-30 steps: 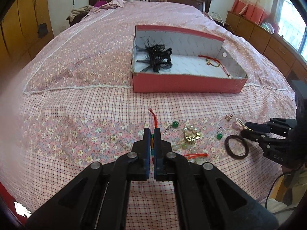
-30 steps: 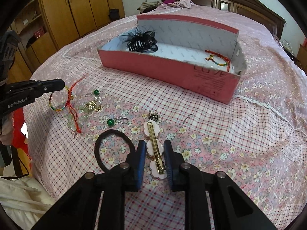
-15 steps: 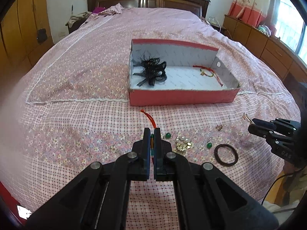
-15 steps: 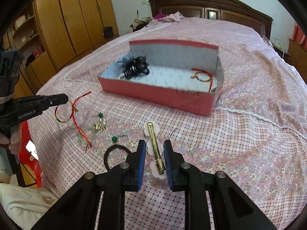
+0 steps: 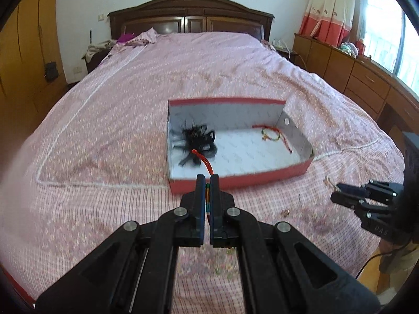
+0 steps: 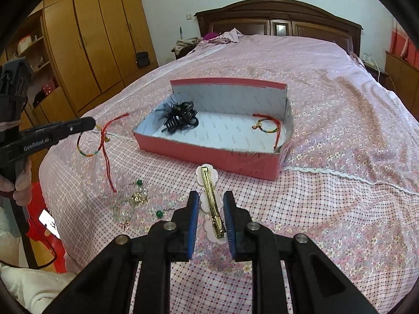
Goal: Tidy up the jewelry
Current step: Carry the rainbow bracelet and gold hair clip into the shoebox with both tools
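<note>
Left gripper (image 5: 207,183) pinches the red cord bracelet (image 6: 100,141); right gripper (image 6: 209,204) clamps the flower hair clip (image 6: 209,196). Pink box (image 6: 209,154) lies at 12 o'clock. Carry both over its near wall, clear of the black claw clip (image 6: 180,117), then release low.

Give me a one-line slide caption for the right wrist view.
Right gripper holds a gold-barred flower hair clip above the bed; left gripper dangles a red cord bracelet beside the pink box.

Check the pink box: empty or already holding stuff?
Not empty. The pink box already holds a black hair claw at its left end and a red string bracelet at its right end.
</note>
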The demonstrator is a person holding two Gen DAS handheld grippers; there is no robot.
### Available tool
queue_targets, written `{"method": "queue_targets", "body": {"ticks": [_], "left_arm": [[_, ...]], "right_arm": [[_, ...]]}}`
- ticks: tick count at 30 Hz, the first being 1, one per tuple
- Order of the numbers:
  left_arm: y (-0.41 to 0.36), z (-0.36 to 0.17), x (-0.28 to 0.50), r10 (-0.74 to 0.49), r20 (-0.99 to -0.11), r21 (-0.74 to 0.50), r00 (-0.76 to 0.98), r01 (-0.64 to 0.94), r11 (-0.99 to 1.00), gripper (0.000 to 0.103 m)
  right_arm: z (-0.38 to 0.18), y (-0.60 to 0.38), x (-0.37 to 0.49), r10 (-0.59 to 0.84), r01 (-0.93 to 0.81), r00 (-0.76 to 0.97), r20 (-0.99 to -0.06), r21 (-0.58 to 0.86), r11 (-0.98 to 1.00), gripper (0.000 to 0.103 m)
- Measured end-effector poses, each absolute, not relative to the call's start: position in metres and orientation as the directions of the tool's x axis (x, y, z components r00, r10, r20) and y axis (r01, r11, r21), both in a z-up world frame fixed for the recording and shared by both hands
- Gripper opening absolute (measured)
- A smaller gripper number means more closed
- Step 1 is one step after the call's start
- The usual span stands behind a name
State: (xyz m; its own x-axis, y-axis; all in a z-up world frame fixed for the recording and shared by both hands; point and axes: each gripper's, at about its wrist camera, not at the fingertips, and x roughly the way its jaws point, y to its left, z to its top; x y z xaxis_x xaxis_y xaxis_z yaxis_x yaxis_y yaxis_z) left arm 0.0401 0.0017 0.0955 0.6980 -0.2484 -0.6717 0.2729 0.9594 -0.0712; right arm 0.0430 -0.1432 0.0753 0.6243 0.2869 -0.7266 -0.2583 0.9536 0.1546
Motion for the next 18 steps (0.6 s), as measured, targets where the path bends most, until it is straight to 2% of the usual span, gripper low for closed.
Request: {"method": "queue_targets", "body": {"ticks": [10,18], "left_arm": [[-0.017,0.117,0.078,-0.256,-0.625,-0.034,0.738,0.302,0.953,0.000],[-0.026,0.118,0.107,-0.274,-0.623,-0.073,0.733,0.295,0.953,0.000]], "right_arm": [[0.081,-0.152,0.049,0.270,-0.219,0.641,-0.719,0.166,0.962,0.021],[0.097,-0.156,0.065,0.249,-0.211,0.674,-0.696,0.141,0.967,0.021]]}}
